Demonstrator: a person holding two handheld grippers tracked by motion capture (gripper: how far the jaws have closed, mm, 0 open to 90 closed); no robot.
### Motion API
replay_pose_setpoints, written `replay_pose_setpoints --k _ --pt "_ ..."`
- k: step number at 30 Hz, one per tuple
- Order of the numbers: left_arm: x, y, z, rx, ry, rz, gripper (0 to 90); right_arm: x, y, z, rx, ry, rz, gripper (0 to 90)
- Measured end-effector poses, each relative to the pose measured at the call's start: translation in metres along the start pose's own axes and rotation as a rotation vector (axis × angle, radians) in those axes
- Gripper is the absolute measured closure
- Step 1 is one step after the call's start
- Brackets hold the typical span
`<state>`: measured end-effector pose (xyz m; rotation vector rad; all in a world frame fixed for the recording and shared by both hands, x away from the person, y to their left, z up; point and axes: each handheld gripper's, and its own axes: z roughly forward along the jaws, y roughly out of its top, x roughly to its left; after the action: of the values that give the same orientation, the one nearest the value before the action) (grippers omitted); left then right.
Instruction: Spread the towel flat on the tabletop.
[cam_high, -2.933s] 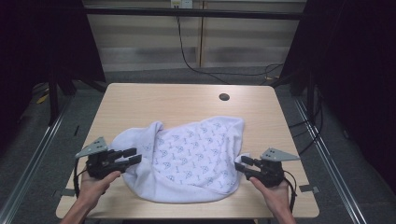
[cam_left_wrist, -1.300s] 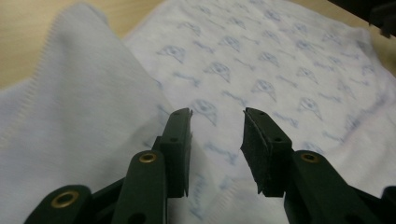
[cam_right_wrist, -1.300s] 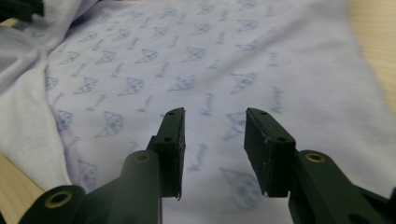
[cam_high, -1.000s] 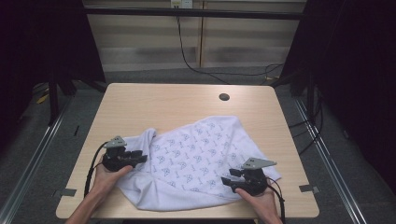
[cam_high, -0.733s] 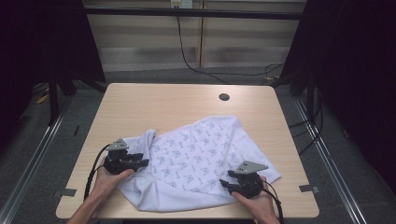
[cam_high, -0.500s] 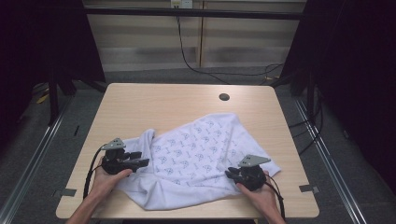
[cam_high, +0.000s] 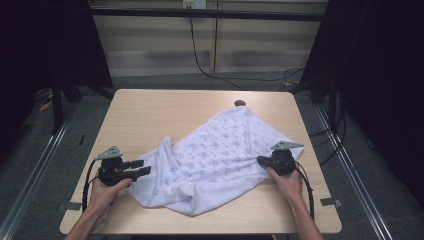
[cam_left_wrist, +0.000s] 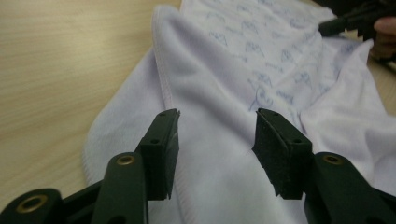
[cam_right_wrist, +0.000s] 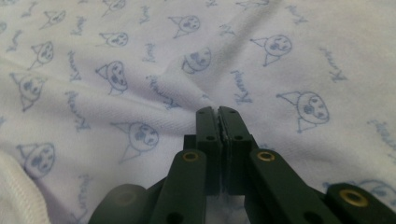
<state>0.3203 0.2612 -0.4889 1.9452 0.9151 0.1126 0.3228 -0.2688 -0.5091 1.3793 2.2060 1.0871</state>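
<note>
A white cloth printed with small blue figures (cam_high: 215, 160) lies rumpled toward the near edge of the light wooden table (cam_high: 150, 115). The right gripper (cam_high: 262, 161) has just pinched its jaws onto the cloth's right edge. The left gripper (cam_left_wrist: 215, 135), its jaws just narrowing yet apart, pads clear, straddles the left hem.

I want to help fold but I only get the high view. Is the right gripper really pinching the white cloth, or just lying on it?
Observer: In the right gripper view, the right gripper has its jaws pressed together with a thin fold of the cloth caught between them.
Operator: What are the little blue marks on it?
Observer: Small cartoon faces with pointed ears, and scribbly words beside them.
Operator: And the other gripper, has it grabbed anything?
Observer: No. In the left gripper view, the left gripper stands open above the cloth's plain white underside, with a stitched hem just ahead of one jaw.
</note>
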Motion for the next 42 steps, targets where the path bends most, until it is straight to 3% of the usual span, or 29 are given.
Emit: replay_pose_setpoints --k 3,6,8,9,12,15,17,19,23,25,27,30,31,34,35,40,42 --pt "-0.003 -0.003 0.009 0.047 0.017 0.028 53.2 -0.002 -0.001 -0.002 -0.019 -0.015 0.022 78.7" --pt "-0.001 -0.008 0.016 0.086 0.017 0.05 61.6 0.009 0.003 -0.015 -0.064 -0.016 0.018 68.5" --pt "-0.002 -0.009 0.017 0.094 -0.018 0.047 71.9 0.02 0.007 -0.024 -0.096 0.015 0.005 65.7" --pt "-0.004 -0.008 0.016 0.102 -0.009 0.047 77.3 0.027 0.007 -0.026 -0.106 0.04 0.004 65.7" --pt "-0.015 -0.009 0.018 0.119 -0.033 0.063 90.0 0.053 0.006 -0.027 -0.089 0.106 -0.036 66.1" --pt "-0.026 -0.014 0.019 0.128 -0.097 0.047 90.0 0.085 0.007 -0.019 -0.062 0.192 -0.088 66.5" --pt "-0.033 -0.016 0.019 0.135 -0.114 0.04 90.0 0.106 0.008 -0.01 -0.047 0.26 -0.12 65.6" --pt "-0.04 -0.017 0.02 0.143 -0.14 0.057 88.6 0.128 0.012 -0.002 -0.033 0.319 -0.151 63.2" --pt "-0.044 -0.011 0.017 0.112 -0.149 0.08 76.1 0.165 0.019 0.01 -0.025 0.435 -0.173 56.8" --pt "-0.038 -0.006 0.013 0.083 -0.12 0.058 72.2 0.179 0.021 0.017 -0.017 0.487 -0.19 54.0" --pt "-0.027 -0.004 0.008 0.038 -0.096 0.012 69.7 0.19 0.02 0.024 0.001 0.51 -0.213 51.1" --pt "-0.014 -0.004 0.004 0.009 -0.059 -0.024 69.0 0.197 0.016 0.035 0.034 0.515 -0.231 49.4" --pt "-0.011 -0.005 0.003 0.009 -0.051 -0.035 68.6 0.198 0.014 0.037 0.047 0.519 -0.237 52.8" --pt "-0.003 -0.009 0.006 0.027 -0.03 -0.047 68.8 0.199 0.011 0.036 0.061 0.521 -0.266 81.9" --pt "0.0 -0.01 0.008 0.043 -0.027 -0.044 69.0 0.198 0.012 0.034 0.053 0.513 -0.265 85.3" --pt "0.003 -0.012 0.016 0.092 -0.002 -0.03 74.8 0.182 0.019 0.012 -0.019 0.467 -0.221 86.5" --pt "-0.001 -0.012 0.017 0.101 0.021 0.019 75.3 0.17 0.02 0.0 -0.045 0.432 -0.206 86.4"
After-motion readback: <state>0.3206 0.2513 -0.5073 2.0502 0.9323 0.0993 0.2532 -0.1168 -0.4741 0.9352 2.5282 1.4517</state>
